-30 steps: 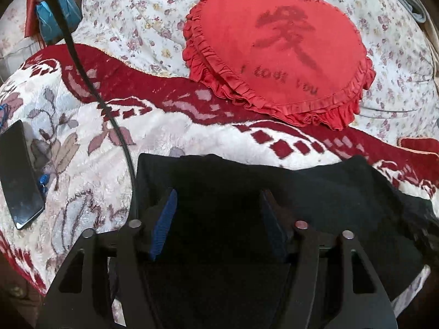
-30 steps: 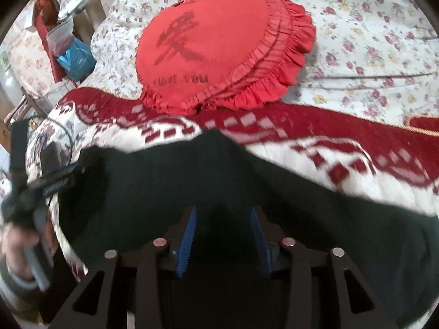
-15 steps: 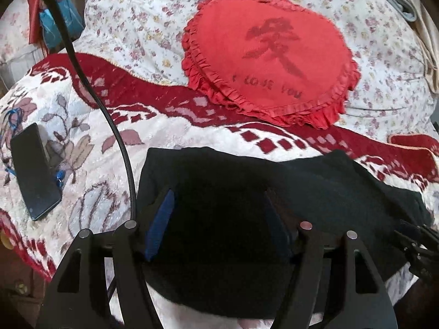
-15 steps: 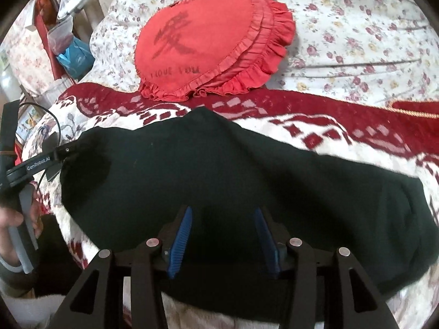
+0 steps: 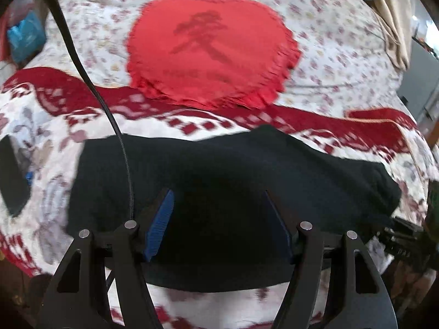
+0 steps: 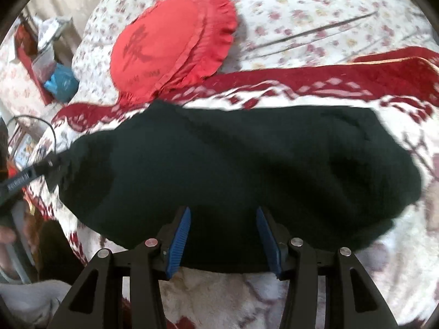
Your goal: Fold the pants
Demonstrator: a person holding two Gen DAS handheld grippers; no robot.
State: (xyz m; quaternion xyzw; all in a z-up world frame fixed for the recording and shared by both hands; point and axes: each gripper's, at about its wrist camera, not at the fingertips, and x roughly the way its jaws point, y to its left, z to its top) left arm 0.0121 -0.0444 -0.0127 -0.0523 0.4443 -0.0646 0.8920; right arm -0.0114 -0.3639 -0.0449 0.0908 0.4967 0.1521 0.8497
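Left claw [image 5: 216, 219] hangs spread over the near part of the pants [image 5: 225, 178], its blue pads wide apart with nothing pinched between them. Right claw [image 6: 223, 231] is likewise spread, empty, above the near edge of the same dark pants [image 6: 233, 170], which lie in a broad folded band across the blanket [image 6: 315, 90] on the bed. Beside the left claw a cable [image 5: 109, 109] crosses the cloth; a phone [image 5: 12, 175] lies further left. Beyond the pants rests a red heart pillow [image 5: 208, 46] on the floral quilt [image 5: 329, 41].
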